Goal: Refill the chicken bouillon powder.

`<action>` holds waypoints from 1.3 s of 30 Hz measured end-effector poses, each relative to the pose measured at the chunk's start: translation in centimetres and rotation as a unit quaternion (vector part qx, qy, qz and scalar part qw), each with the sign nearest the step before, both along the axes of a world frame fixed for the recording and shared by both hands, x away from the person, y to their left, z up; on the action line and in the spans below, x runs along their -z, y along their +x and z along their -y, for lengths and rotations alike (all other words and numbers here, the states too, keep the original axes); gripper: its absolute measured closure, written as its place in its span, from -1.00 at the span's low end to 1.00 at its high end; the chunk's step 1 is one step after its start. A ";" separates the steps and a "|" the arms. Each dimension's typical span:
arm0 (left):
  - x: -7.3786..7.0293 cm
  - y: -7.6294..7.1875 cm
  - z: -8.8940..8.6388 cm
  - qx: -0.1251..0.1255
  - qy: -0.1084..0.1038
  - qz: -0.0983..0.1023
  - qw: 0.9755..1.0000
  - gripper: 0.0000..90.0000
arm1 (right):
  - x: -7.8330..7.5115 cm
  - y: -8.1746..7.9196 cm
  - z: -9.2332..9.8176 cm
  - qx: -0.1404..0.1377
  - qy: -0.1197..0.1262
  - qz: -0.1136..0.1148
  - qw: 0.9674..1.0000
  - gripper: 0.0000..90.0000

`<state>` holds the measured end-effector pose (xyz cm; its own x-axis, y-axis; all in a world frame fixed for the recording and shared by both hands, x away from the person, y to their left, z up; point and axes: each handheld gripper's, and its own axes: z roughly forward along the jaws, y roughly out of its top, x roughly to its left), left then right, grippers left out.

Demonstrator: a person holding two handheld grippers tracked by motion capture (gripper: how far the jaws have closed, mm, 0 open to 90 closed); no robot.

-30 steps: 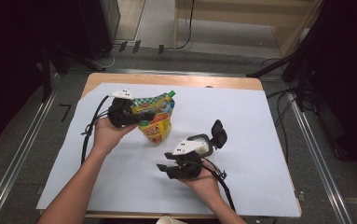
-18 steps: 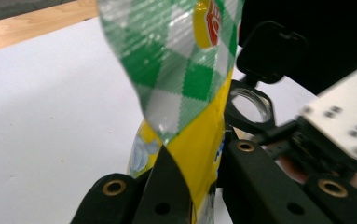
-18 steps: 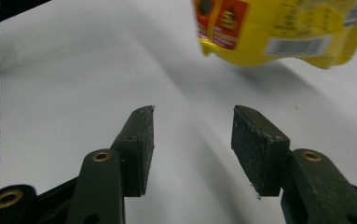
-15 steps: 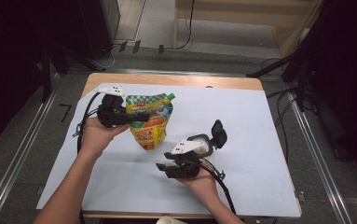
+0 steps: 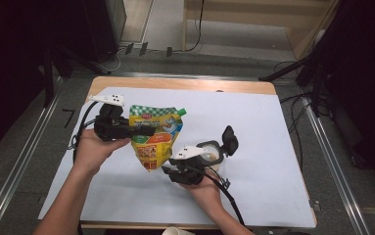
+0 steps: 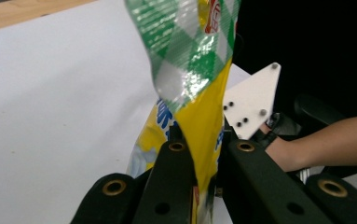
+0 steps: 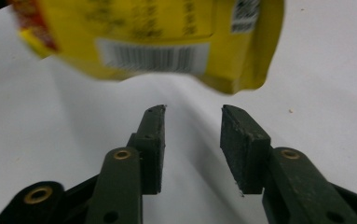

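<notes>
The left gripper (image 5: 143, 130), a black two-jaw tool with a grey three-cornered plate on top, is clamped on the upper part of a yellow plastic refill pouch with a green-and-white chequered top and a small green corner spout (image 5: 154, 137). The pouch hangs lifted off the white sheet (image 5: 273, 127) that covers the wooden table (image 5: 185, 84), its bottom edge tilted toward the right gripper (image 5: 168, 171). In the left gripper view the jaws pinch the pouch (image 6: 199, 116) flat between them, with the chequered top rising above.

The right gripper lies low over the sheet, just beside the pouch's lower corner. In the right gripper view its jaws have just been closing, yet they stand apart with nothing between them; the pouch's barcoded bottom (image 7: 167, 46) hangs beyond the pads (image 7: 154, 140), apparently not touching, though that part is blurred.

A black and white piece (image 5: 224, 144) sits behind the right hand.
</notes>
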<state>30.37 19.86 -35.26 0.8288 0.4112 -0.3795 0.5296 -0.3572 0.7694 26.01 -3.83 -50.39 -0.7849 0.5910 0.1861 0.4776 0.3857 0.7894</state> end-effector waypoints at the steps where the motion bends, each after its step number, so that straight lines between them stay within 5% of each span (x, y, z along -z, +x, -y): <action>1: 0.0 0.0 0.0 0.000 0.000 0.000 1.000 1.00 | 0.0 0.0 0.0 0.000 0.000 0.000 1.000 0.40; 4: -0.1 -0.6 0.1 0.006 -0.006 -0.007 1.000 1.00 | -0.2 0.0 -0.2 0.024 -0.006 0.004 1.000 0.53; 15: -0.7 -1.4 -0.1 0.010 -0.023 -0.016 1.000 1.00 | 0.1 -0.2 -0.5 0.028 0.001 0.024 0.999 0.63; 18: -0.4 -1.3 0.0 -0.007 -0.006 -0.014 1.000 1.00 | -0.2 -0.6 -0.6 0.016 0.019 0.038 0.999 0.60; 22: -0.2 -1.3 0.5 -0.008 -0.010 -0.012 1.000 1.00 | -0.3 -1.3 -1.0 0.000 -0.003 0.080 0.997 0.53; 26: 0.0 -1.2 1.0 -0.012 -0.011 -0.010 1.000 1.00 | -0.5 -1.5 -1.1 -0.009 0.009 0.076 0.997 0.42; 39: 0.8 -1.5 3.4 -0.018 0.017 0.005 1.000 0.92 | -0.8 -3.0 -2.0 -0.041 -0.008 0.093 0.995 0.36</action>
